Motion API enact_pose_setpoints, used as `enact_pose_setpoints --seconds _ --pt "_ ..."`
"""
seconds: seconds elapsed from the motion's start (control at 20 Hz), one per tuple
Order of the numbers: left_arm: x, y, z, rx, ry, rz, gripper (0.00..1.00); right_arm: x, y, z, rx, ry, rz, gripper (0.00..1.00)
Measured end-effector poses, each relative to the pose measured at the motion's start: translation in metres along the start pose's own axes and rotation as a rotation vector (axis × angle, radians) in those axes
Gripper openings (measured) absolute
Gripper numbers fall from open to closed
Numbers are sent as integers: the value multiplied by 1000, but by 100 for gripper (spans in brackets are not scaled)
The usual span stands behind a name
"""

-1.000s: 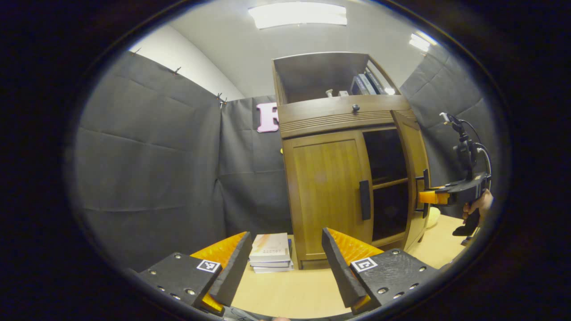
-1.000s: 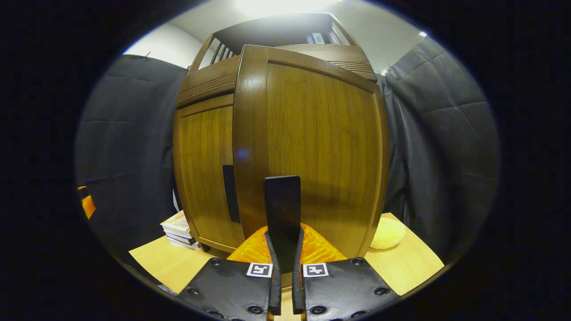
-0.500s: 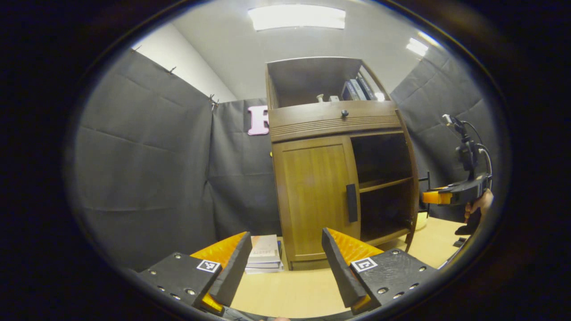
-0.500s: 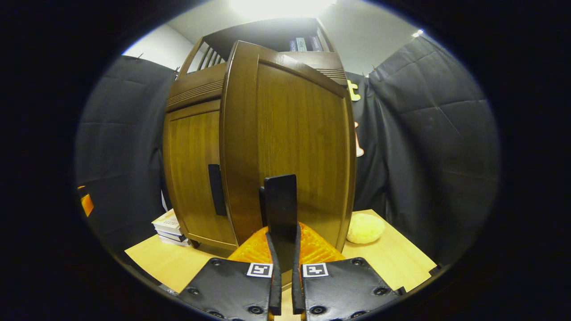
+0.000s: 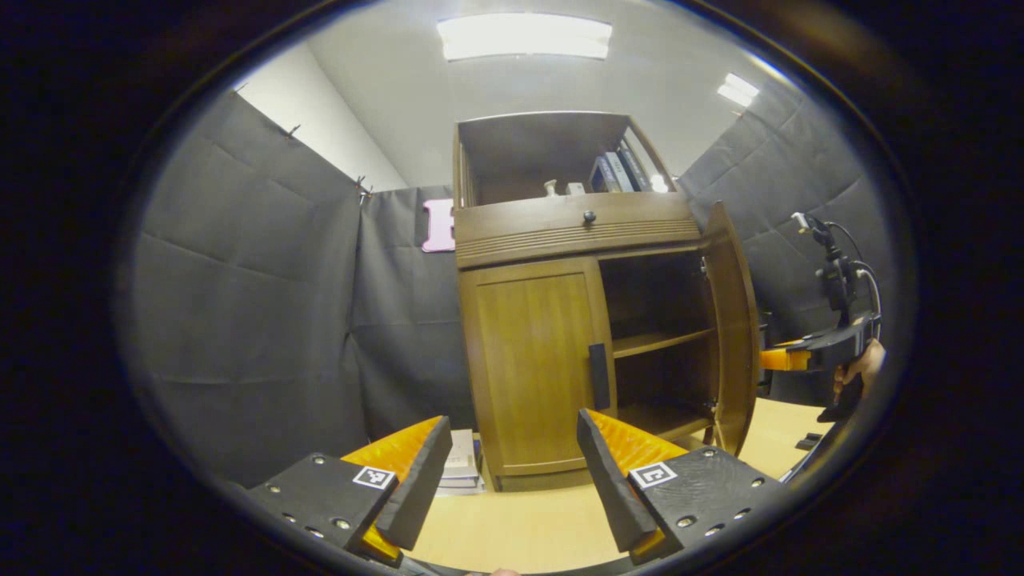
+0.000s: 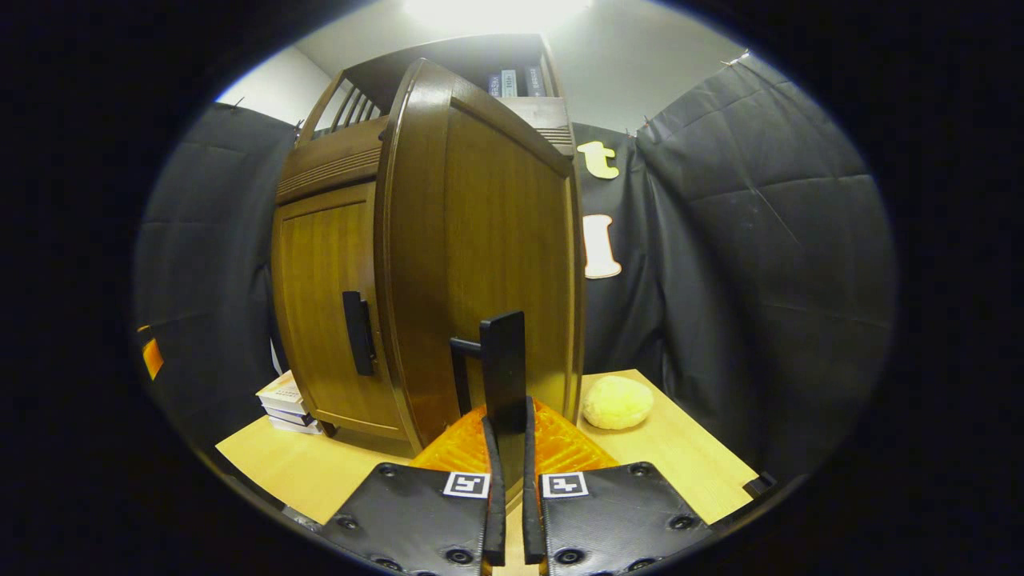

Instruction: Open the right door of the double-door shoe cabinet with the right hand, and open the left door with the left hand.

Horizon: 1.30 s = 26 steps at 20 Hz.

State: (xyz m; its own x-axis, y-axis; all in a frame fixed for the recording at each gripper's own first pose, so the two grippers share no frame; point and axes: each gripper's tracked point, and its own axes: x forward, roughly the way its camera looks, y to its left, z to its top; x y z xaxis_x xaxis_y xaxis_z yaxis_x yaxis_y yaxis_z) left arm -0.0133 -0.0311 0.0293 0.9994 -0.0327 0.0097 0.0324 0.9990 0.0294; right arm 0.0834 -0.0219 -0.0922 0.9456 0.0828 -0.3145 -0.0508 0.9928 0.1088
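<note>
We see the cabinet (image 5: 576, 240), brown grained wood with a ribbed band under its open top shelf, standing on a pale wood table (image 5: 512, 528). Its right door (image 6: 480, 264), a tall panel with a bowed outer edge, is swung wide open off the cabinet's right side; inside the cabinet are a dark cavity and one flat shelf (image 5: 660, 342). The left door (image 5: 532, 364) sits flush and closed on the cabinet's left half, with a flat black bar handle (image 5: 598, 376) at its inner edge.

In the right gripper view the right gripper (image 6: 509, 448) is clamped on the right door handle (image 6: 502, 372), a flat black bar standing off the door on a thin post, both fingers pressed against it. In the left gripper view the left gripper (image 5: 512, 472) hangs in front of the cabinet, well short of the left door, its wedge-shaped ridged fingers (image 5: 612, 472) spread apart around nothing.

Left of the cabinet's base lies a stack of books (image 5: 462, 468). Right of the cabinet, on the table, sits a round fuzzy yellow lump (image 6: 616, 402). Upright books (image 5: 616, 170) stand on the cabinet's top shelf, a small round knob (image 5: 589, 216) below them.
</note>
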Motion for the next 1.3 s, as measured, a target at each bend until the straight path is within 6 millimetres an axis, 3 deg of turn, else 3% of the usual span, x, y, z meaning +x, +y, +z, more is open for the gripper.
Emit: enact_pose_setpoints --seconds 0.1,0.3,0.65,0.7,0.75,0.9,1.1,1.15,1.3 --pt "-4 -13 5 2 0 -1 91 -6 -15 0 4 6 -8 6" --pt "-9 -40 12 -17 11 -3 91 -13 -44 1 13 17 0 9" --pt "-30 -60 22 13 19 41 91 -25 -62 2 -36 13 48 5" --pt "-31 -63 23 15 19 46 91 -28 -66 3 -55 9 47 12" --pt "-30 -65 25 18 20 50 91 -30 -70 4 -64 6 48 5" --pt "-28 -73 27 22 17 54 91 -36 -88 8 -52 -1 35 5" --pt "-23 -89 19 16 47 58 91 -40 -122 14 -26 -20 -25 13" --pt "-21 -93 17 11 53 59 91 -40 -125 16 -7 -17 -2 0" --pt "-11 -103 14 -3 62 72 91 -55 -139 21 -16 -49 2 2"
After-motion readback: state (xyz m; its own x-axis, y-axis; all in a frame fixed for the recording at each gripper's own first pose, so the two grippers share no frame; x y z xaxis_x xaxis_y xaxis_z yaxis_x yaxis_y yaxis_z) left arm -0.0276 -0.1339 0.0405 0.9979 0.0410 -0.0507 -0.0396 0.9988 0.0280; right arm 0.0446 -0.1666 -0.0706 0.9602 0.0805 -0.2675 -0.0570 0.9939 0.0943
